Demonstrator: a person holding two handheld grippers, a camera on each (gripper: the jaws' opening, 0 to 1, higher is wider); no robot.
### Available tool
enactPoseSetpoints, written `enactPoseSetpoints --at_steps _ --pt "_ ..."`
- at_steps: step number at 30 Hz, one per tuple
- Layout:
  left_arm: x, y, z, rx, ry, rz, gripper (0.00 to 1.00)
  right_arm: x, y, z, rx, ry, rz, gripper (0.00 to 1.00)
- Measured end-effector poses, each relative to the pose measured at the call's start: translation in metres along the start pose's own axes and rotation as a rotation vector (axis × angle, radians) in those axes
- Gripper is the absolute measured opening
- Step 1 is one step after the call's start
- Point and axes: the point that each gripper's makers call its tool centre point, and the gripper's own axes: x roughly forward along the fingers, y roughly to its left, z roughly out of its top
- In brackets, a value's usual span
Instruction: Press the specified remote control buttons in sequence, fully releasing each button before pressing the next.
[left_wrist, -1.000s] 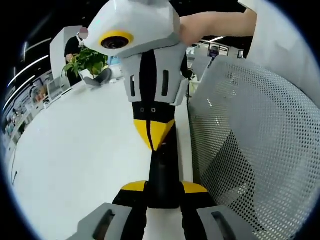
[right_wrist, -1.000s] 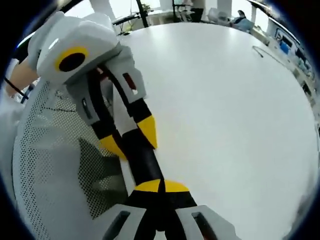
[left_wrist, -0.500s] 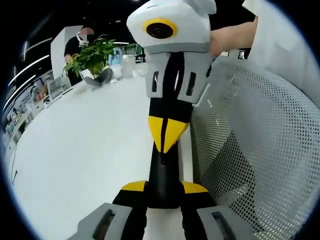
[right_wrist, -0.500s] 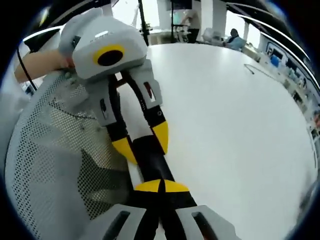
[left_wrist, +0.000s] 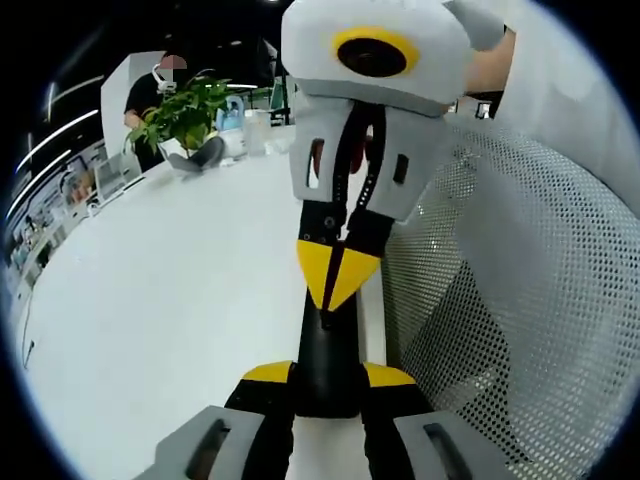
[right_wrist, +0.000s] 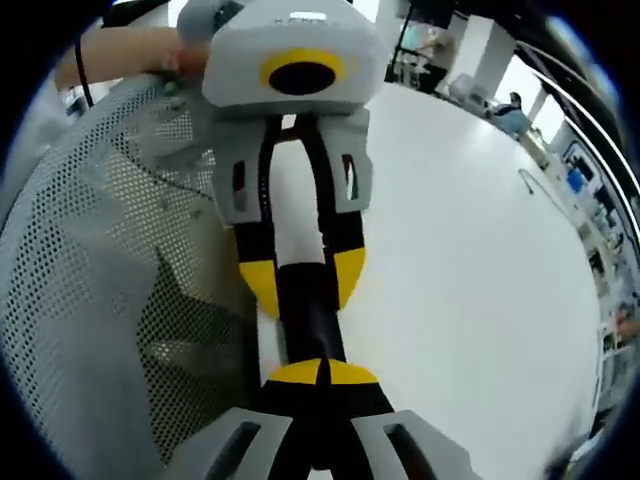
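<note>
A slim black remote control (left_wrist: 325, 350) is clamped between the yellow-tipped jaws of my left gripper (left_wrist: 328, 375), low in the left gripper view. My right gripper (left_wrist: 335, 290) comes down from above with its yellow jaws shut to a point, and that point rests on the remote's top face. In the right gripper view my shut right gripper (right_wrist: 320, 372) meets the remote (right_wrist: 305, 318) at its near end. The left gripper (right_wrist: 305, 285) holds it from the far side. The buttons are hidden.
A white table (left_wrist: 150, 300) spreads to the left, and a grey mesh chair back (left_wrist: 500, 300) stands close on the right. At the table's far end are a potted plant (left_wrist: 180, 115) and a person (left_wrist: 150, 90). A bare forearm (right_wrist: 130, 50) reaches in.
The right gripper has swung and rolled, its body moving right in the left gripper view, while its tip stays on the remote. The left gripper keeps still, holding the remote.
</note>
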Motion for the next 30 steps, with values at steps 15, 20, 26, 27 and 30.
enactPoseSetpoints --at_steps 15,20,26,27,30 --pt "0.000 0.001 0.000 -0.004 0.000 0.003 0.24 -0.002 -0.004 0.000 0.141 -0.108 -0.058 0.00" --pt "0.000 0.001 0.000 -0.006 -0.002 0.004 0.24 -0.005 0.002 0.001 0.175 -0.122 -0.034 0.00" --pt "0.000 0.001 0.000 -0.005 -0.002 0.003 0.24 -0.001 0.005 0.006 0.131 -0.116 -0.042 0.00" --pt "0.000 0.001 0.001 -0.004 -0.003 0.002 0.24 0.000 0.005 0.006 0.130 -0.110 -0.042 0.00" --pt "0.000 0.001 0.000 -0.005 -0.004 0.002 0.24 -0.002 -0.001 0.002 0.121 -0.088 -0.067 0.00"
